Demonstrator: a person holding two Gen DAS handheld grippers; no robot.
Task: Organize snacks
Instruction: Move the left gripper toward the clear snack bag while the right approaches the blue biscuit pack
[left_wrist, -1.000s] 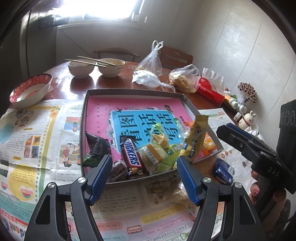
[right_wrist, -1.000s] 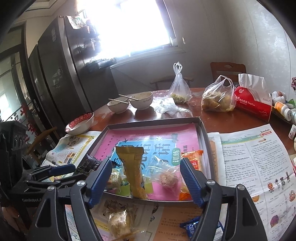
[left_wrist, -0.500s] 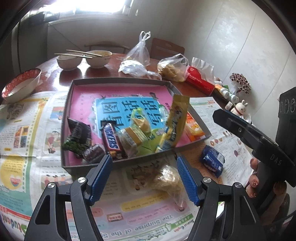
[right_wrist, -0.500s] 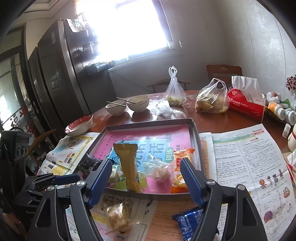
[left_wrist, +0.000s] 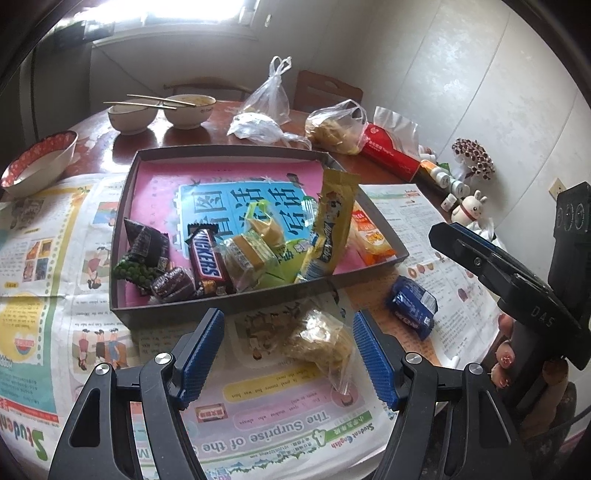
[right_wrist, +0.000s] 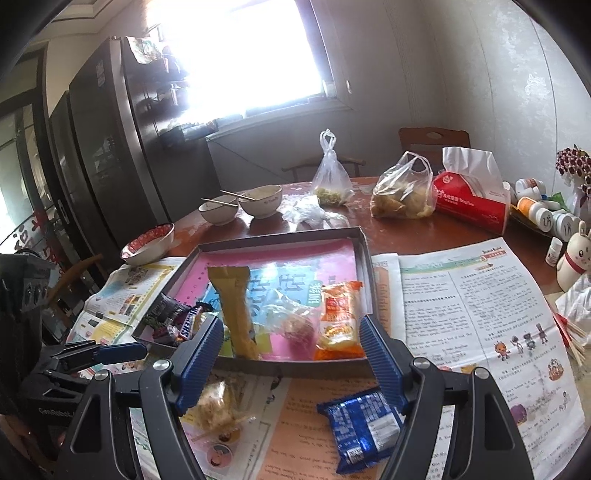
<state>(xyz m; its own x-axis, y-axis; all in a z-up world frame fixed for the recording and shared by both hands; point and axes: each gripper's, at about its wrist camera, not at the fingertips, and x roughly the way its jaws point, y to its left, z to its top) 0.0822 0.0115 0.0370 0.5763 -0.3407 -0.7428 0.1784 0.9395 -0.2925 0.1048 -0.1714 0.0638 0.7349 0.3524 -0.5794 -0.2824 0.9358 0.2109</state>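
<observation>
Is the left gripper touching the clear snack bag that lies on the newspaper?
Apart. In the left wrist view the left gripper is open, and newspaper shows between each blue finger and the clear snack bag.

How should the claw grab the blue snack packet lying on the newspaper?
Pinch the blue snack packet across its narrow width at the puffy middle, coming straight down from above. It lies flat on the newspaper, so nothing can slip beneath it. The open right claw is nearest.
</observation>
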